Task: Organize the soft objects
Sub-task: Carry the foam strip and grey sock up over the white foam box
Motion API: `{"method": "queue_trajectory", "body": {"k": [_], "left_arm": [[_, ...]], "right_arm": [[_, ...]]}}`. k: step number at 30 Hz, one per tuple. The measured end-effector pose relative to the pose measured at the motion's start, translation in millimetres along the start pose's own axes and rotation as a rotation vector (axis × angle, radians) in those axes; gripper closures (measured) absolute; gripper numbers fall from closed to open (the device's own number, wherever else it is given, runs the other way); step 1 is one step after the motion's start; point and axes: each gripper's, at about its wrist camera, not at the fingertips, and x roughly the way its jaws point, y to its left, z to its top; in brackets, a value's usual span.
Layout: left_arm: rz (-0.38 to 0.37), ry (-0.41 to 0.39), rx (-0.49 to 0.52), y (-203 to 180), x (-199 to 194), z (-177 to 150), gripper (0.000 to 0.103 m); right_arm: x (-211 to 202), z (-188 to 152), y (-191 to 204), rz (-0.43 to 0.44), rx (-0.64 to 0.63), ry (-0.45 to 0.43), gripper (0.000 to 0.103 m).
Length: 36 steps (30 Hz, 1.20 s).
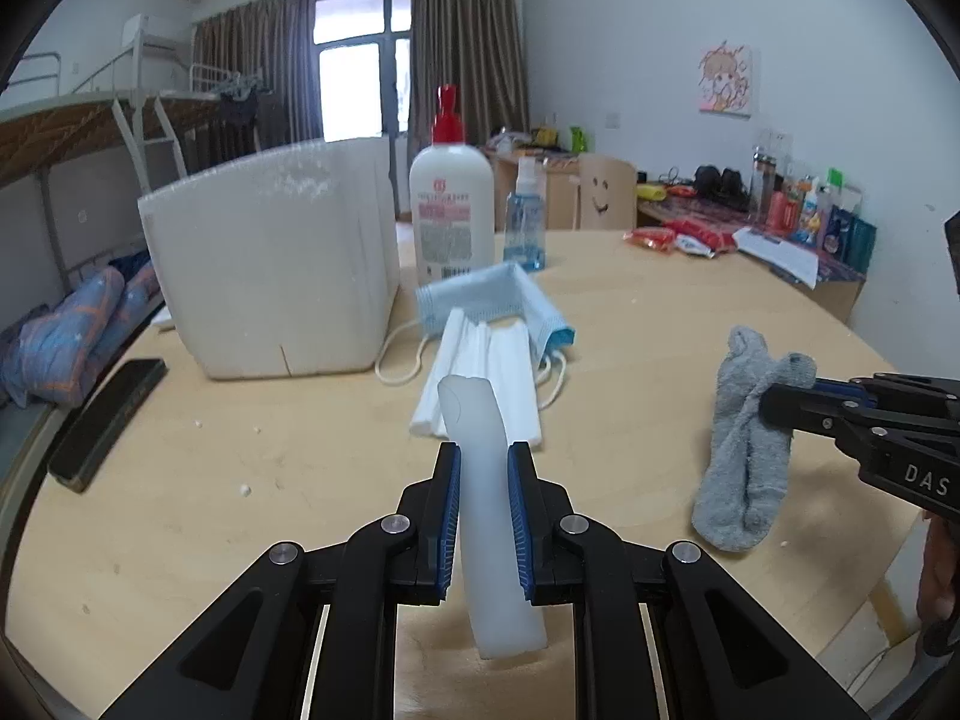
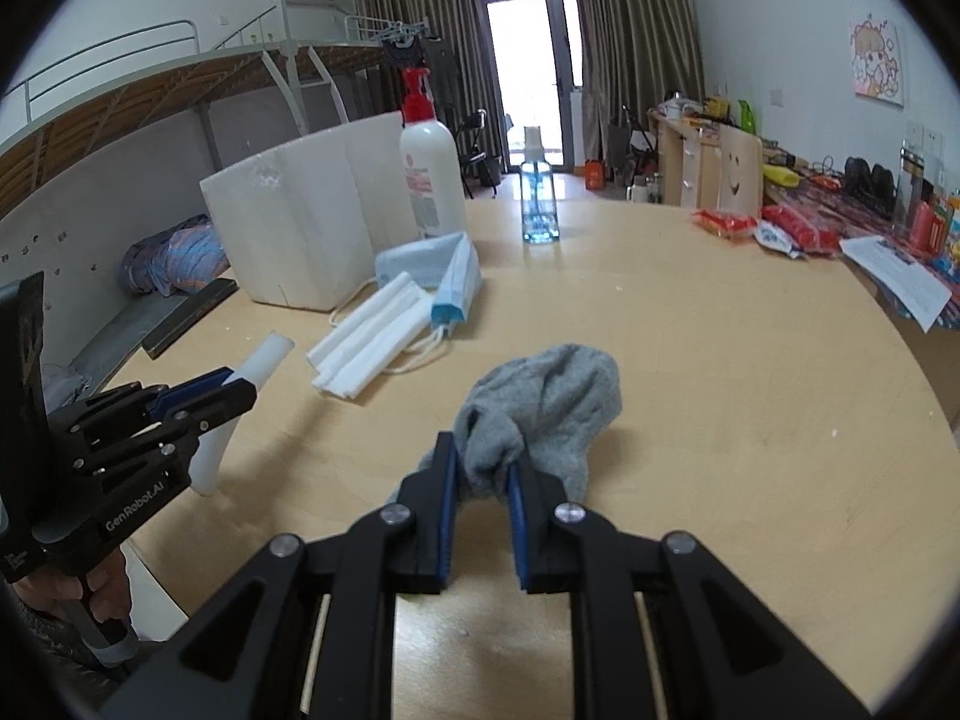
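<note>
Dorm-room clutter rings the round wooden tabletop (image 1: 630, 324); in the left wrist view the left gripper (image 1: 485, 474) is clamped on a pale translucent soft strip (image 1: 480, 480) above the near edge, face masks (image 1: 492, 324) mid-table before a white foam box (image 1: 270, 264), "DAS" legible on the other tool. In the right wrist view the right gripper (image 2: 485, 468) pinches a grey sock (image 2: 540, 414) partly resting near the near edge, and "GenRobot.AI" reads on the left tool. Both pickups look made, so I judge carrying each piece to the box comes next.

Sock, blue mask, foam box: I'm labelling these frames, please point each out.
Sock (image 2: 558, 396), right wrist view, its grey bunched middle.
Blue mask (image 1: 480, 294), left wrist view, its pleated face.
Foam box (image 1: 264, 264), left wrist view, its front wall.
</note>
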Motion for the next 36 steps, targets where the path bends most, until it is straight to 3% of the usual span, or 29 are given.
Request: {"method": "queue_trajectory", "body": {"k": [24,36], "left_arm": [[0.017,-0.226,0.001,37.6,-62.1,40.7,0.086],[0.071,-0.29,-0.027,63.9,-80.7,51.5,0.086]], "right_arm": [[-45.4,34.6,30.8,-0.007,-0.02,-0.219,0.084],[-41.8,53.9,50.6,0.05,-0.062,-0.29,0.084]]}}
